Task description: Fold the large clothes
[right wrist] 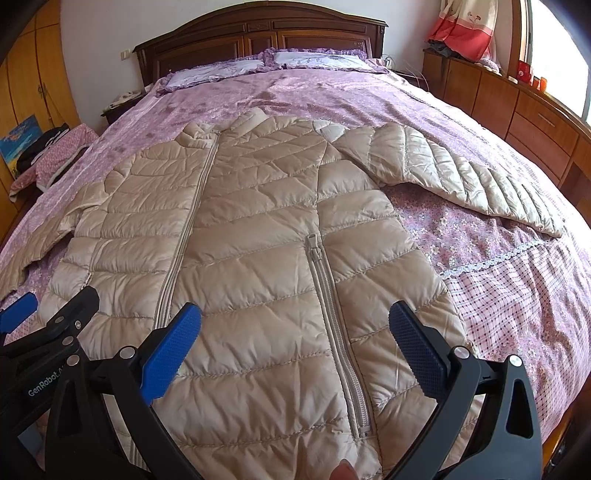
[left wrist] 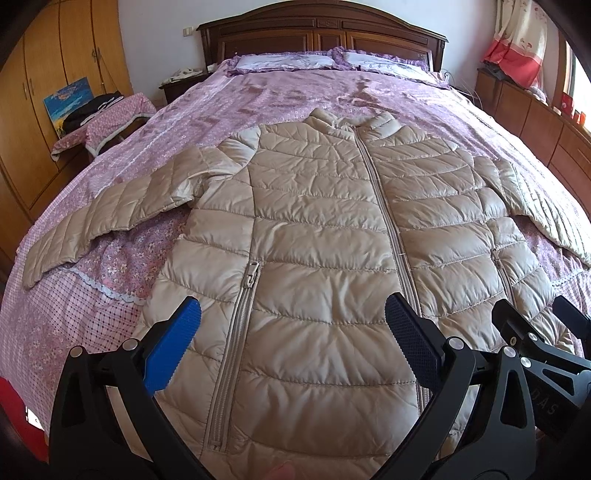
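A beige quilted puffer jacket (left wrist: pixel 314 206) (right wrist: pixel 258 206) lies flat and zipped, front up, on the purple floral bedspread (left wrist: pixel 295 92) (right wrist: pixel 480 236), collar toward the headboard. Both sleeves are spread out sideways: one sleeve (left wrist: pixel 110 214) to the left, the other sleeve (right wrist: pixel 461 173) to the right. My left gripper (left wrist: pixel 295 332) (right wrist: pixel 48 308) hovers open over the hem's left half, by a pocket zipper (left wrist: pixel 236 332). Over the hem's right half my right gripper (right wrist: pixel 295 343) (left wrist: pixel 539 314) is open too, with nothing between its blue pads (right wrist: pixel 173 347).
A dark wooden headboard (left wrist: pixel 321 33) and two pillows (left wrist: pixel 295 61) are at the far end. A wardrobe (left wrist: pixel 55 74) and a chair with clothes (left wrist: pixel 103 114) stand left of the bed. Low wooden cabinets (right wrist: pixel 517 107) and a curtain (right wrist: pixel 465 26) line the right side.
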